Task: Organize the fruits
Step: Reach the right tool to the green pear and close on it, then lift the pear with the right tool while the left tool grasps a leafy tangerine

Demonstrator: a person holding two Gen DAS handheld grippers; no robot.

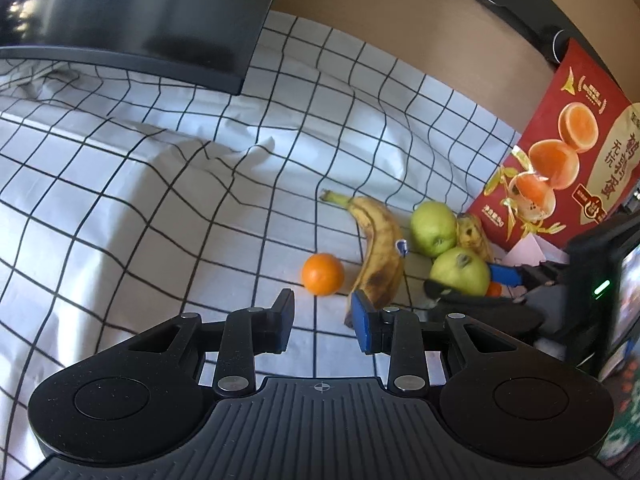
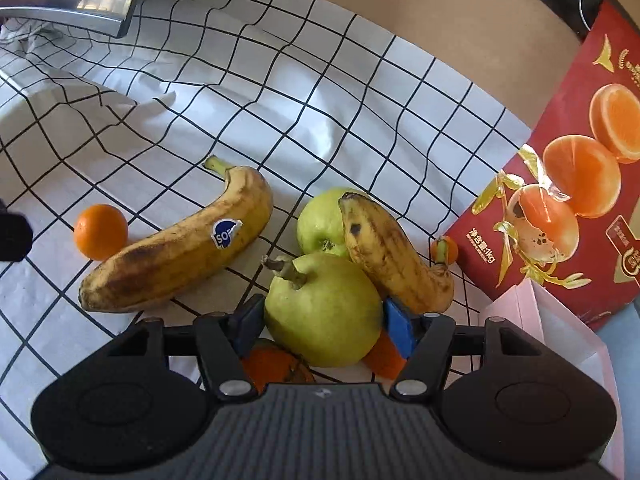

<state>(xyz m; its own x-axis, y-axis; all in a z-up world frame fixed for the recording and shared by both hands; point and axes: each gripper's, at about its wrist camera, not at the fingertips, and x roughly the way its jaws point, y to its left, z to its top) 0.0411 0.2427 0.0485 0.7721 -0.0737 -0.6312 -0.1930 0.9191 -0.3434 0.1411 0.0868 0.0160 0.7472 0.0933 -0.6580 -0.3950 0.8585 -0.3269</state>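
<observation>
Step in hand, by the look of it: picking the near apple point(image 2: 324, 308) out of the pile. Right gripper point(image 2: 324, 320) set around it, fingers point(image 2: 396, 326) spread wide at either flank, seemingly touching, though a firm clamp cannot be told. Beneath it, an orange point(image 2: 276, 364). Leaning on it from the right, a short banana point(image 2: 394, 256), with a second apple point(image 2: 320, 220) just behind.

Left gripper point(image 1: 324, 320) hovering, fingers point(image 1: 366, 326) parted and holding nothing, near a small orange point(image 1: 323, 274) and a long banana point(image 1: 380, 252) on the checked cloth point(image 1: 160, 200). Far right, a red box point(image 1: 560, 152).

Next move, as judged: lifting straight and slow, lest the banana slide or the orange roll.
</observation>
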